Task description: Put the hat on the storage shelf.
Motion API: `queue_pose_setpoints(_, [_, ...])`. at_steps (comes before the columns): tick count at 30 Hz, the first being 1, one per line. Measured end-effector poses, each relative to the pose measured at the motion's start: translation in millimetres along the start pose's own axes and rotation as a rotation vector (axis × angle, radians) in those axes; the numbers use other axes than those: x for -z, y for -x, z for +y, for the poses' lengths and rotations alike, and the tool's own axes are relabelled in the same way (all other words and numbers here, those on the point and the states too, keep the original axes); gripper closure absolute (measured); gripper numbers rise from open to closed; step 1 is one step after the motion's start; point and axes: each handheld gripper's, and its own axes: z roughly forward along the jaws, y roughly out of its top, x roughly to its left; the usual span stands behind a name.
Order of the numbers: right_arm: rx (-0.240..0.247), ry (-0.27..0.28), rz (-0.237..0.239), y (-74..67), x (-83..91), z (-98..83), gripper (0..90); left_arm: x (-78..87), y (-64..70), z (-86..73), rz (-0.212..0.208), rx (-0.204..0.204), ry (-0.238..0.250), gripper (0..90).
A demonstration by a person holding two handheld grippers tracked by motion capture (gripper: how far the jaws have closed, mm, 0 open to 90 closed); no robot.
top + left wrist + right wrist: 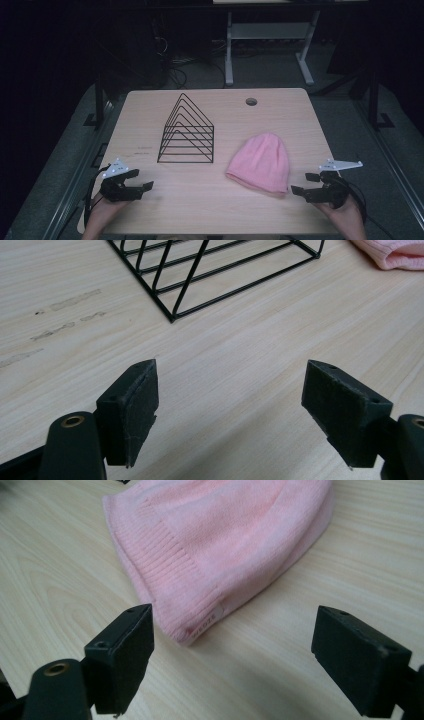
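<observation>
Flat on the table (200, 200), pink ribbed beanie (261, 162) lies beside spread right-gripper (305, 182) fingers (120, 655).

Both grippers are black all over: the left gripper (141, 180) carries a grey three-cornered plate (115, 167), and so does the right gripper (305, 183). Black cable at lower right. Blocky jaws, felt-like pads (142, 400), brass-ringed holes beneath.

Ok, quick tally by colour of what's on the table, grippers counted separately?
Pink: 1, the knit beanie
Black: 1, the wire file rack
Grippers: 2, the left gripper and the right gripper, both open and holding nothing
Total: 2 things on the table, plus 2 grippers
</observation>
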Motion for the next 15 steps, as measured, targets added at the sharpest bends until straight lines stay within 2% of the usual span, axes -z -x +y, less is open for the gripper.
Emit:
queue_pose_setpoints(6, [0.024, -0.011, 0.004, 1.1, -4.0, 14.3, 16.7, 1.4, -1.3, -0.6, 0.003, 0.009, 0.003, 22.5])
queue_pose_setpoints(8, [0.024, -0.012, 0.012, 2.5, -6.1, 20.0, 16.7, 2.5, -1.7, -0.4, 0.005, -0.006, -0.002, 22.5])
queue_pose_setpoints(10, [0.015, -0.015, 0.016, 3.2, -7.9, 23.8, 16.7, 3.4, -0.5, -0.2, 0.002, 0.008, 0.013, 22.5])
queue_pose_setpoints(12, [0.015, -0.037, 0.017, 4.6, -11.3, 28.6, 16.7, 4.2, -1.0, 0.2, 0.002, 0.002, 0.018, 22.5])
queue_pose_setpoints(15, [0.02, -0.041, 0.027, 5.4, -14.0, 37.1, 16.9, 4.5, -0.9, 0.0, -0.002, 0.011, 0.021, 22.5])
